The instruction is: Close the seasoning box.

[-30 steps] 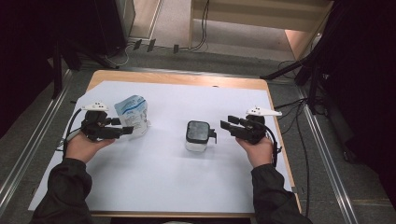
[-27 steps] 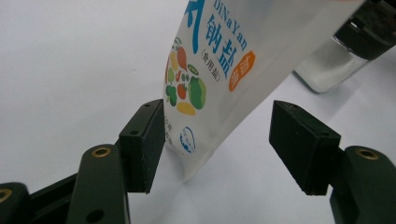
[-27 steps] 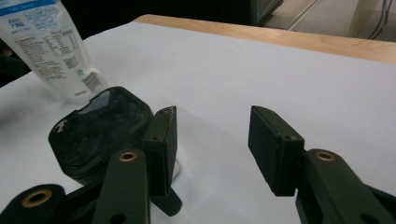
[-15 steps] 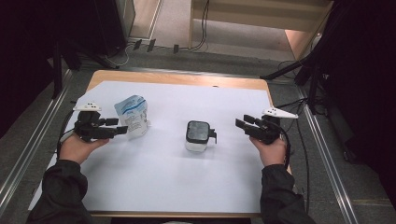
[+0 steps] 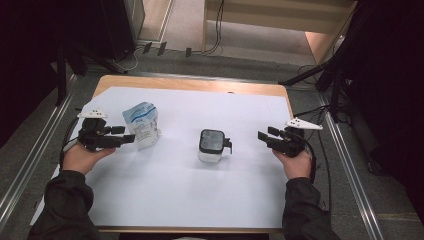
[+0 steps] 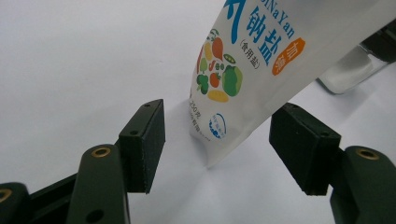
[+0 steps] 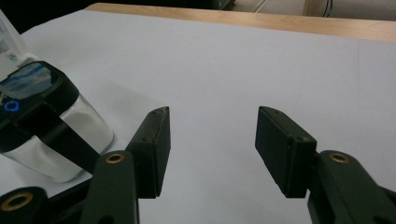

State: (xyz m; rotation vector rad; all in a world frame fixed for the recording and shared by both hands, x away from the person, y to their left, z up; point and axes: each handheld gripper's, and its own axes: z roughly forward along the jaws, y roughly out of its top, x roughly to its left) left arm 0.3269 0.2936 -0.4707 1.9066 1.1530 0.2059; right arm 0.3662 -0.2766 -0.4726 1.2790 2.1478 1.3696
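A white salt bag [image 5: 142,125] with blue print stands at the left of the white sheet. My left gripper [image 5: 126,138] is open just left of it. In the left gripper view the bag's lower corner [image 6: 219,135] sits between the pads [image 6: 144,140], which are clear of it on both sides. A clear container with a black lid and side handle [image 5: 211,145] stands mid-table. My right gripper [image 5: 263,138] is open to its right, apart from the handle. Its jaws have just been opening with nothing between them [image 7: 212,144]; the container [image 7: 42,126] is off to their left.
The white sheet [image 5: 175,195] covers most of the wooden table [image 5: 200,85]. Metal rails run along both sides of the table. Cables and dark stands sit on the floor beyond the far edge.
My right gripper has drawn back to the right, away from the container's handle, and its jaws stand wider. The left gripper has stayed by the bag.
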